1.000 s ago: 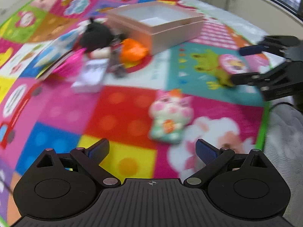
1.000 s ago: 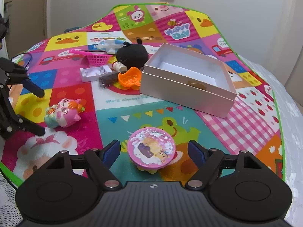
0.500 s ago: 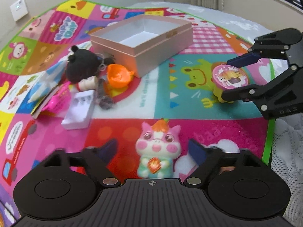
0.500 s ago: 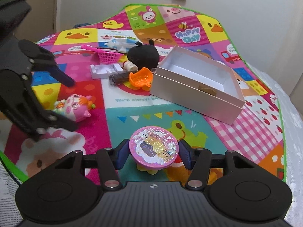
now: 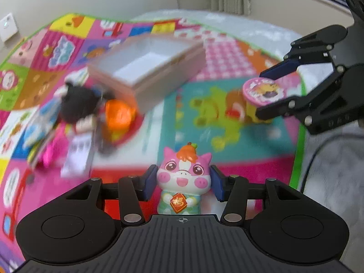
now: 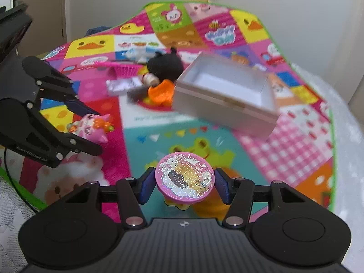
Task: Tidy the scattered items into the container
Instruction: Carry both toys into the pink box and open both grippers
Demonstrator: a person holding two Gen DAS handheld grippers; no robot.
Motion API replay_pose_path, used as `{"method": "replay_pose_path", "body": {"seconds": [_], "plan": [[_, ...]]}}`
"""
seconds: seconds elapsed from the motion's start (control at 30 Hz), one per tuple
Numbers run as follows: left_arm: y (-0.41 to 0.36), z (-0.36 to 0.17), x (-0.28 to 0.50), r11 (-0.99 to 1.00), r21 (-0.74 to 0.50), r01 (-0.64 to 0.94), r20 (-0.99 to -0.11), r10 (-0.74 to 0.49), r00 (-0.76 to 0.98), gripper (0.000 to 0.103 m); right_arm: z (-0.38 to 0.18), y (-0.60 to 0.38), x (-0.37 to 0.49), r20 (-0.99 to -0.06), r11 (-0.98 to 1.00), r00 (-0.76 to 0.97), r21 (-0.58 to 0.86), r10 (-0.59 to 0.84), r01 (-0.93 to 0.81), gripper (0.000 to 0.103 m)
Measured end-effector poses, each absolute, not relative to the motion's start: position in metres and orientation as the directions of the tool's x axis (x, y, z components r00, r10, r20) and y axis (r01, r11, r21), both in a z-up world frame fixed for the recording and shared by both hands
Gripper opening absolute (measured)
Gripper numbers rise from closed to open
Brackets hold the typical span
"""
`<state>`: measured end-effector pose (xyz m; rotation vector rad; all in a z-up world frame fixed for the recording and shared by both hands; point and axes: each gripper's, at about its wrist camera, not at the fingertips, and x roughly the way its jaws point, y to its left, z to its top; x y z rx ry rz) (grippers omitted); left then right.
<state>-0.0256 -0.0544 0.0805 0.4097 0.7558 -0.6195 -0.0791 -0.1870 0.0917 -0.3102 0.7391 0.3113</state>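
My left gripper is shut on a pink pig figurine, which faces the camera between the blue pads. My right gripper is shut on a pink glitter-lidded cup. Both are held over the colourful play mat. The open pinkish box stands ahead on the mat; it also shows in the left wrist view. Each gripper shows in the other's view: the right one on the cup, the left one on the pig.
Left of the box lie a black plush, an orange toy, a pink basket, a clear small case and a plastic packet. The mat's green edge borders a white bedcover. A wall rises behind.
Both grippers have closed on their items: the left on the pig figurine, the right on the glitter cup. Both now appear lifted and moving, with the background blurred.
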Motion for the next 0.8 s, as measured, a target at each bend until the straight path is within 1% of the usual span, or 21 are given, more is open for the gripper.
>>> {"method": "replay_pose_path", "body": {"seconds": [0.07, 0.17, 0.2, 0.23, 0.27, 0.3, 0.33, 0.4, 0.43, 0.47, 0.53, 0.63, 0.67, 0.73, 0.8], "plan": [[-0.067, 0.102, -0.007, 0.750, 0.142, 0.645, -0.690, -0.392, 0.608, 0.054, 0.111, -0.192, -0.072, -0.669, 0.916, 0.724, -0.166, 0.167, -0.365, 0.055], [-0.085, 0.132, 0.033, 0.785, 0.171, 0.596, -0.587, -0.405, 0.702, 0.056, 0.147, -0.203, -0.041, -0.602, 0.950, 0.781, -0.118, 0.163, -0.290, 0.055], [-0.089, 0.139, 0.049, 0.802, 0.163, 0.574, -0.548, -0.410, 0.729, 0.062, 0.159, -0.206, -0.026, -0.567, 0.962, 0.809, -0.098, 0.155, -0.253, 0.055], [-0.093, 0.145, 0.066, 0.815, 0.147, 0.561, -0.522, -0.418, 0.744, 0.074, 0.170, -0.208, -0.011, -0.529, 0.974, 0.836, -0.075, 0.144, -0.216, 0.056], [-0.094, 0.148, 0.082, 0.829, 0.129, 0.543, -0.511, -0.414, 0.753, 0.095, 0.180, -0.211, 0.007, -0.487, 0.983, 0.862, -0.037, 0.139, -0.179, 0.057], [-0.092, 0.151, 0.094, 0.856, 0.110, 0.506, -0.501, -0.392, 0.772, 0.096, 0.189, -0.217, 0.025, -0.456, 0.988, 0.878, 0.015, 0.145, -0.155, 0.068], [-0.087, 0.152, 0.100, 0.884, 0.083, 0.460, -0.496, -0.364, 0.788, 0.096, 0.195, -0.224, 0.041, -0.446, 0.988, 0.881, 0.074, 0.156, -0.137, 0.075], [-0.066, 0.150, 0.102, 0.920, 0.008, 0.393, -0.513, -0.334, 0.791, 0.097, 0.203, -0.233, 0.061, -0.456, 0.980, 0.873, 0.171, 0.173, -0.105, 0.075], [-0.056, 0.146, 0.097, 0.926, -0.003, 0.377, -0.521, -0.323, 0.790, 0.098, 0.205, -0.234, 0.064, -0.458, 0.976, 0.870, 0.194, 0.183, -0.104, 0.074], [-0.047, 0.139, 0.089, 0.930, 0.010, 0.368, -0.528, -0.307, 0.791, 0.100, 0.205, -0.232, 0.062, -0.454, 0.977, 0.871, 0.182, 0.187, -0.114, 0.074], [-0.031, 0.121, 0.067, 0.925, 0.074, 0.373, -0.557, -0.271, 0.785, 0.100, 0.200, -0.220, 0.053, -0.451, 0.984, 0.876, 0.099, 0.174, -0.145, 0.074], [-0.008, 0.086, 0.032, 0.904, 0.154, 0.399, -0.623, -0.225, 0.749, 0.100, 0.174, -0.192, 0.040, -0.481, 0.981, 0.861, -0.008, 0.166, -0.194, 0.074], [0.000, 0.076, 0.024, 0.900, 0.166, 0.403, -0.646, -0.209, 0.734, 0.100, 0.163, -0.182, 0.035, -0.489, 0.979, 0.855, -0.013, 0.172, -0.204, 0.074], [0.013, 0.059, 0.011, 0.896, 0.170, 0.410, -0.702, -0.182, 0.689, 0.100, 0.144, -0.165, 0.025, -0.511, 0.976, 0.836, 0.032, 0.200, -0.214, 0.075], [0.027, 0.050, 0.003, 0.897, 0.173, 0.406, -0.731, -0.159, 0.663, 0.100, 0.124, -0.149, 0.017, -0.568, 0.962, 0.782, 0.078, 0.258, -0.261, 0.075]]}}
